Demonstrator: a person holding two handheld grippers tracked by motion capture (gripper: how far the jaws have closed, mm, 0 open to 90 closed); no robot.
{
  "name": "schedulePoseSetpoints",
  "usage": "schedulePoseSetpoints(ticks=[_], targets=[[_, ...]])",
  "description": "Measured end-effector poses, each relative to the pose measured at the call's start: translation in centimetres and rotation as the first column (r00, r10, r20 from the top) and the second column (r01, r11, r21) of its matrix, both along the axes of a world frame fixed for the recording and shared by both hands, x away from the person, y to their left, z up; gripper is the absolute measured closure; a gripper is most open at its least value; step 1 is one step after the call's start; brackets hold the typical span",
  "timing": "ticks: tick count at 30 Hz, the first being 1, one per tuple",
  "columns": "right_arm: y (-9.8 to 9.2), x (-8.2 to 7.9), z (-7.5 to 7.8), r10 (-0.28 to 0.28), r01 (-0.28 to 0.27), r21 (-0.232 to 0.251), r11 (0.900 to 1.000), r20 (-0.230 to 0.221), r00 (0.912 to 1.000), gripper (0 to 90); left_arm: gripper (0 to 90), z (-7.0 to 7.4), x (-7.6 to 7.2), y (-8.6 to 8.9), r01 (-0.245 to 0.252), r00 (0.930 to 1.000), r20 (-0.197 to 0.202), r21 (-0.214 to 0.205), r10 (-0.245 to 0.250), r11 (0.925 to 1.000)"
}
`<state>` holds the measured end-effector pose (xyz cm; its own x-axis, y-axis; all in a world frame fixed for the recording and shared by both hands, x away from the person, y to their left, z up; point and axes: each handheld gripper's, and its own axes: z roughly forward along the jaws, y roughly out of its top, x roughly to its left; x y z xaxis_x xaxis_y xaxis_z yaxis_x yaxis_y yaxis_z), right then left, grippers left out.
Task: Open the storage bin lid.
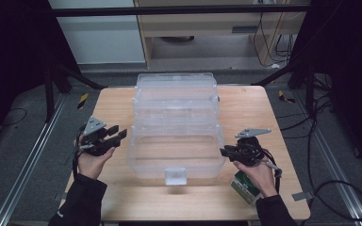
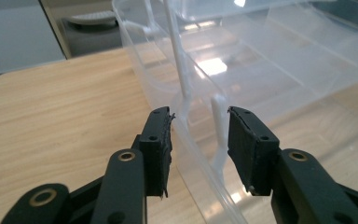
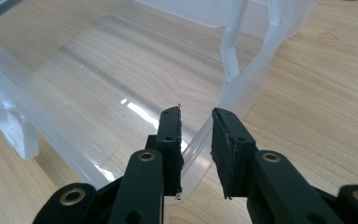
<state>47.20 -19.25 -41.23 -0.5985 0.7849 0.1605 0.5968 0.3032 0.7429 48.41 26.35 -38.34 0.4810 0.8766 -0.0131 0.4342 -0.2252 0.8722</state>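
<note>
1. Wooden table (image 1: 245, 106) stands on a grey floor between dark frame legs; a pale cabinet is behind it.
2. Clear plastic tiered box (image 1: 176, 122) sits at the table's middle, trays stepped open toward the person, white latch (image 1: 176, 176) on the near wall.
3. Left gripper (image 1: 115, 134) is just beside the box's left wall. In the left gripper view its jaws straddle the rim of that wall (image 2: 191, 135) with a gap on both sides; pads are not pressing. Jaws apart.
4. Right gripper (image 1: 225, 152) is at the box's near right corner. In the right gripper view the corner rim (image 3: 205, 135) runs between the jaws, which are narrowly set; I cannot tell whether the pads bear on it.
5. Green-and-white carton (image 1: 245, 187) lies on the table under the right hand (image 1: 259, 174), near the front right edge.
</note>
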Motion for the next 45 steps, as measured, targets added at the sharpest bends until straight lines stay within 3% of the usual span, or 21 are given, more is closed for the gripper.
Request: schedulePoseSetpoints(ticks=[11,19,28,32,36,39,45], targets=[[0.1,-0.1,0.0,-0.003,0.003,-0.010,0.9999,0.003,1.0000,73.2,63.5,-2.3,-1.5,-1.2,0.041,0.9941,-0.102,0.049,-0.036,0.9979],[0.2,-0.1,0.1,-0.008,0.008,-0.014,0.9999,0.005,1.0000,73.5,66.1,-3.7,-1.3,-1.7,0.052,0.9877,-0.151,0.072,-0.040,0.9960],[0.3,-0.2,0.1,-0.009,0.009,-0.022,0.9997,0.012,0.9999,73.7,66.9,-3.7,-1.4,-1.6,0.051,0.9889,-0.142,0.066,-0.042,0.9965],[0.3,-0.1,0.1,-0.012,0.012,-0.021,0.9997,0.008,0.9999,72.7,64.4,-3.3,-1.6,-1.2,0.039,0.9921,-0.121,0.061,-0.031,0.9974],[0.3,-0.3,0.3,-0.018,0.019,-0.051,0.9985,0.028,0.9995,65.4,59.1,-2.6,-1.7,-0.2,0.023,0.9966,-0.080,0.051,-0.019,0.9984],[0.0,-0.7,0.9,-0.025,0.027,-0.047,0.9985,0.043,0.9988,60.6,54.2,-2.3,-1.7,0.7,-0.008,0.9986,-0.051,0.052,0.011,0.9986],[-0.8,-1.3,2.1,-0.026,0.029,-0.061,0.9977,0.057,0.9981,46.2,46.7,-2.6,-1.2,2.7,-0.086,0.9958,-0.032,0.014,0.086,0.9962]])
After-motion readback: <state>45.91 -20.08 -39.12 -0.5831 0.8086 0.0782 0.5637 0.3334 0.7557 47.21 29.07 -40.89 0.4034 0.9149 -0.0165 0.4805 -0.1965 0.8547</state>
